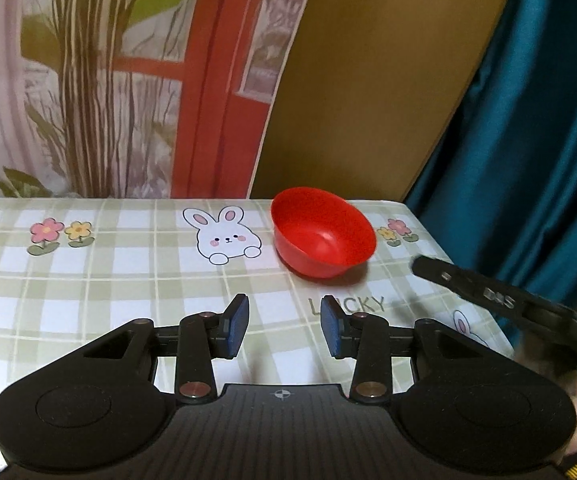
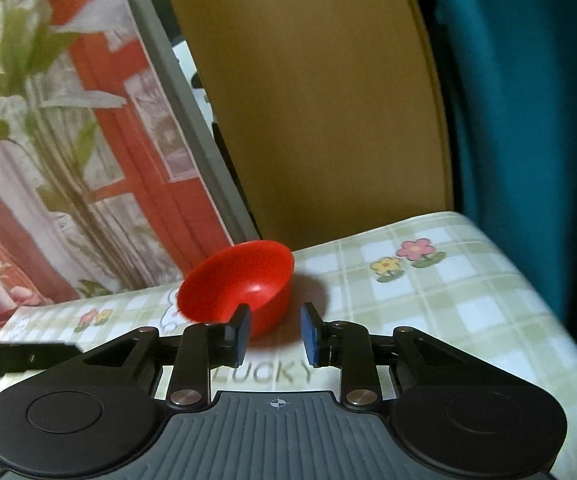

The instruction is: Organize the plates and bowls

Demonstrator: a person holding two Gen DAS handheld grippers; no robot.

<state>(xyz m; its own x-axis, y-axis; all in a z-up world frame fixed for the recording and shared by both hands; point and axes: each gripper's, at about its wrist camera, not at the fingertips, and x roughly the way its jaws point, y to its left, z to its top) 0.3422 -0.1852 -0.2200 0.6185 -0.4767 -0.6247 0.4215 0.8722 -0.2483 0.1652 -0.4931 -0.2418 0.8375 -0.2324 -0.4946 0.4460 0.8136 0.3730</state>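
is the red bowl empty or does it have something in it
Empty. The red bowl stands upright on the checked tablecloth, and both wrist views show its bare red inside with only a shine at the bottom.

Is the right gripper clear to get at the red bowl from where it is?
Probably yes. The right gripper is open, and the red bowl sits just ahead on the tablecloth with nothing between.
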